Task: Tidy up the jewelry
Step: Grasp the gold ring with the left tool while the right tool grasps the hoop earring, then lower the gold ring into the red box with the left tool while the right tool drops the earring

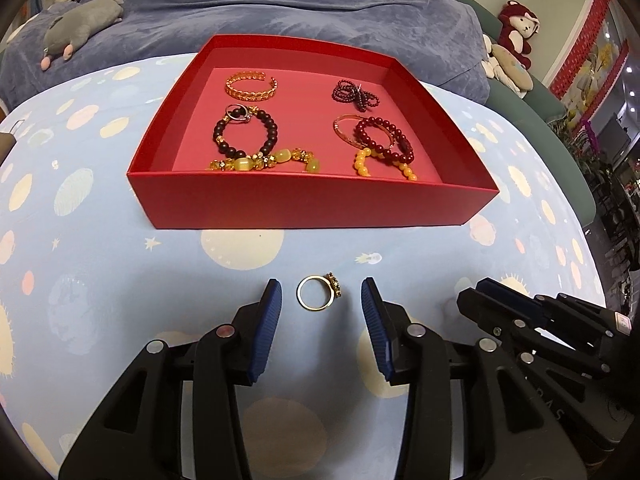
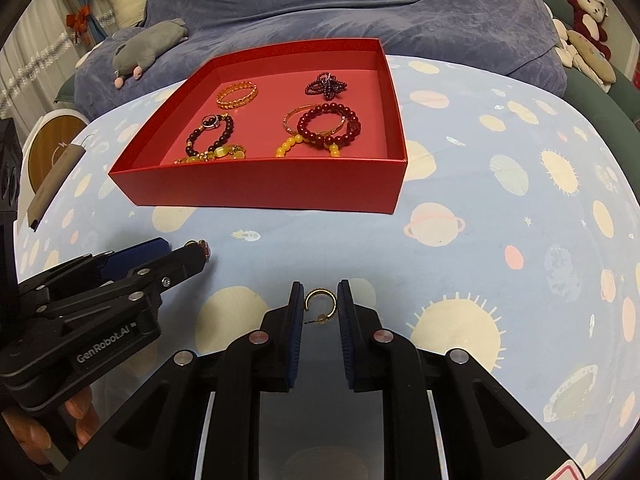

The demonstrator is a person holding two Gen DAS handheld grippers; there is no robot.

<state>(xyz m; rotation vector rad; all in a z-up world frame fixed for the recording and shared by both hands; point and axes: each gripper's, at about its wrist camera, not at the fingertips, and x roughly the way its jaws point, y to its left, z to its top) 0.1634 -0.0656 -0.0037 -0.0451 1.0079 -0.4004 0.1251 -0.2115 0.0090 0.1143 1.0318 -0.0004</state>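
Note:
A gold ring (image 1: 318, 293) with a dark setting lies on the space-print cloth between the fingers of my open left gripper (image 1: 321, 291). The fingers do not touch it. A gold hoop earring (image 2: 319, 305) lies between the fingers of my right gripper (image 2: 319, 292), which stands partly open around it with small gaps each side. A red open box (image 1: 304, 204) ahead holds several bracelets, among them a gold bangle (image 1: 251, 85) and a dark red bead bracelet (image 1: 383, 138). The left gripper (image 2: 176, 256) also shows in the right wrist view, and the ring (image 2: 200, 247) peeks out past its tip.
The blue space-print cloth (image 2: 500, 240) covers a round table. A purple blanket (image 1: 280, 12) with a grey plush (image 1: 84, 26) lies behind the box. A red plush (image 1: 518, 28) sits at the far right. A small brown bar (image 2: 52, 184) lies at the left edge.

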